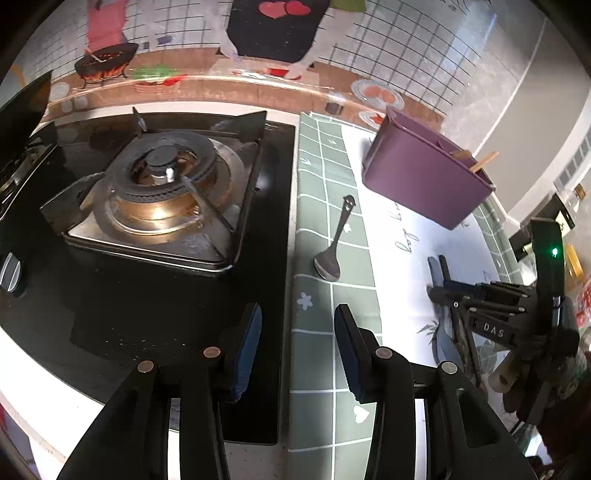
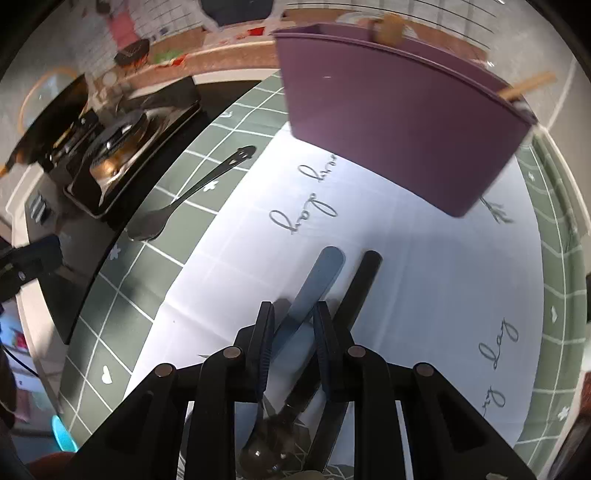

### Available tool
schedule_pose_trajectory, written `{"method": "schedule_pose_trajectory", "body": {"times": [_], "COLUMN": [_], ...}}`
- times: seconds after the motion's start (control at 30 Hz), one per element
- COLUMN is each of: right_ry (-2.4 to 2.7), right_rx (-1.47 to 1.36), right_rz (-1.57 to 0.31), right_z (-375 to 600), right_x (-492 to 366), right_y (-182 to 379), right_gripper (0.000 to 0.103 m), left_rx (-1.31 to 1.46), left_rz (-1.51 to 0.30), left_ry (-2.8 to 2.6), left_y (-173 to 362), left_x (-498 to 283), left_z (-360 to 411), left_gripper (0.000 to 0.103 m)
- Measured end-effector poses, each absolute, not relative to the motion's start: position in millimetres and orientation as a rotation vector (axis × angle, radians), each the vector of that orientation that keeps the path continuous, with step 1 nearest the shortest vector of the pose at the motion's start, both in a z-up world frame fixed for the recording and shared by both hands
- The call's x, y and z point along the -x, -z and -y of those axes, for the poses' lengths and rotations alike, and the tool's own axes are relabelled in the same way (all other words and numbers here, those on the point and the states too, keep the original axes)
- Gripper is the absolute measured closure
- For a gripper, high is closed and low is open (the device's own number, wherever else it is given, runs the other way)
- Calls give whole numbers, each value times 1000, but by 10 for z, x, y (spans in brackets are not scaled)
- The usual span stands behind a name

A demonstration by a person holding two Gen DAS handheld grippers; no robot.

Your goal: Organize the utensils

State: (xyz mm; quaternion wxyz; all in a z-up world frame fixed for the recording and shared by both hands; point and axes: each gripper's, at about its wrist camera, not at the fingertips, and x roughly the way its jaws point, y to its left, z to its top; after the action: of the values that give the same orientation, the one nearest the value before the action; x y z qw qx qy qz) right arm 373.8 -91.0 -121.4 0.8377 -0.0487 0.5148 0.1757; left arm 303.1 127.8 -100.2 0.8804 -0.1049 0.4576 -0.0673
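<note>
A metal spoon lies on the green-checked mat, bowl toward me, beside the stove. My left gripper hovers open and empty just short of that spoon. The purple utensil holder stands at the back of the mat with wooden handles sticking out. My right gripper points down at the mat, its pads against both sides of a blue-handled utensil. A black-handled utensil lies right beside it, outside the fingers.
A gas stove with a black glass top and a knob fills the left. A tiled wall with cartoon pictures runs behind the counter. Bottles and jars crowd the far right edge.
</note>
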Motion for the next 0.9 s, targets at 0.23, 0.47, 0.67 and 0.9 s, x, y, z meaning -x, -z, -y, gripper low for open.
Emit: {"method": "schedule_pose_trajectory", "body": {"times": [0.23,0.47,0.67,0.9], "right_ry": [-284,-315,-314,-254], "right_rx": [171,177,11,-143], "right_rz": [-1069,-1019,-917,-904], "right_z": [714,648,1227,1759], "right_x": [-3731,-3663,-3389,-3245], "right_y": [1234,1177,757,602], "right_gripper": [82,93,93,93], "left_rx": [229,190,78,-44], "left_rz": [-941,-906,-917,-971], "left_ry": [174,240,253,242], "left_y": [1023,1012,1113,1267], "left_x": [-3017,-3087,-3361,-3652], "left_z": [-1209,-1077,-859,-693], "left_gripper": [60,42,43,61]}}
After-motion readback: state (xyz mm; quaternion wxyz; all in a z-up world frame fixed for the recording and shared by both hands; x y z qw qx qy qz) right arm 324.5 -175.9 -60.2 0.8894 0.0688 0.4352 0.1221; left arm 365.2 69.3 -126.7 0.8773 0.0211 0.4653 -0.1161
